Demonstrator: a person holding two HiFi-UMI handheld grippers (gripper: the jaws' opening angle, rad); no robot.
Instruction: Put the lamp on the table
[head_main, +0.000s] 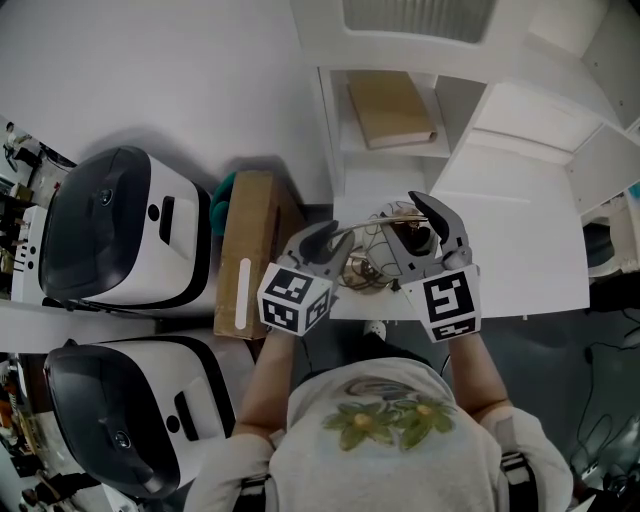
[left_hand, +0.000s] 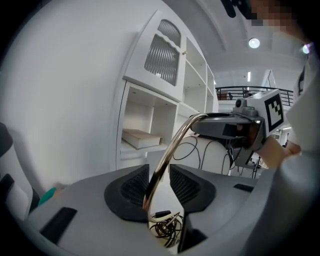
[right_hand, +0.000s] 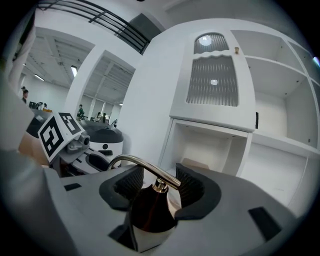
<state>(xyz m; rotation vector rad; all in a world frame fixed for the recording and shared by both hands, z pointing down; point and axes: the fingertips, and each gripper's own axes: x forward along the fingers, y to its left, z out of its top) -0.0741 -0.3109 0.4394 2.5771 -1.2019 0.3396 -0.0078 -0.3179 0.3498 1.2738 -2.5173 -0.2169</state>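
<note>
Set-down step: lamp (head_main: 385, 250) low over table's (head_main: 520, 240) near edge; can't tell if it's resting yet. L tongs (left_hand: 159, 184) half open, brass neck (left_hand: 172, 145) loose between. R tongs (right_hand: 157, 182) wide, dark shade (right_hand: 150, 210) between, not pinched. Next: check it stands, back both off w/o snagging cord (left_hand: 167, 230).

Tan book (head_main: 390, 108) on shelf (head_main: 444, 104) beside table (head_main: 520, 240)

Counting two grippers: one left gripper (left_hand: 159, 175) and one right gripper (right_hand: 156, 181), each carrying one marker cube, two cubes (head_main: 295, 300) in all. Counting one lamp (right_hand: 150, 212), one table (head_main: 520, 250), one cabinet (left_hand: 162, 52) and one book (head_main: 390, 108) on its shelf. Counting two white-and-black machines (head_main: 110, 225), the second (head_main: 120, 410) nearer, plus one cardboard box (head_main: 250, 230). Counting one person (head_main: 385, 440) wearing the head camera.
</note>
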